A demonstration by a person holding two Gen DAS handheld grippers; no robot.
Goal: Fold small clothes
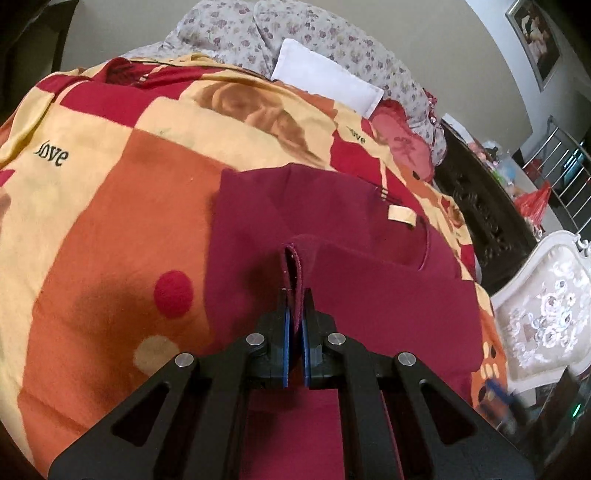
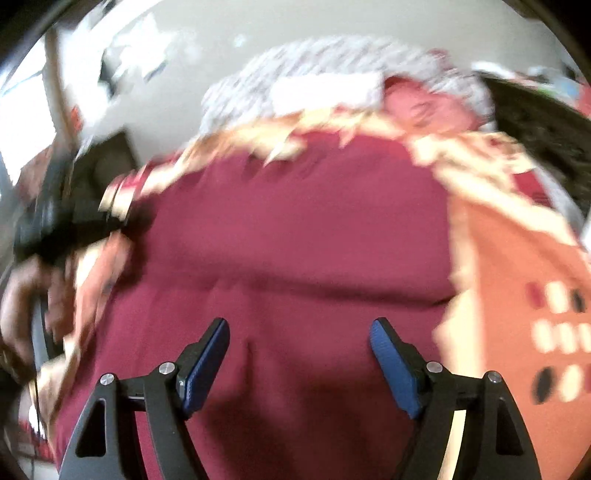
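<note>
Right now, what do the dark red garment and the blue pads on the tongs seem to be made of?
Dark red garment: looks like soft matte knit, perhaps fleece or cotton; it folds limply and shows a fuzzy edge. Blue pads: probably rubber or textured plastic, given the fine ribbed surface; cannot say which.

The left tool [image 1: 294, 295] is clamped on a raised fold of a maroon garment [image 1: 332, 288] that lies on a bed's patterned blanket [image 1: 110, 206]. A cream label [image 1: 402, 215] shows on the garment. Beyond it, at the bed's far edge, a white pillow [image 1: 325, 79] rests against floral bedding [image 1: 236, 33].
</note>
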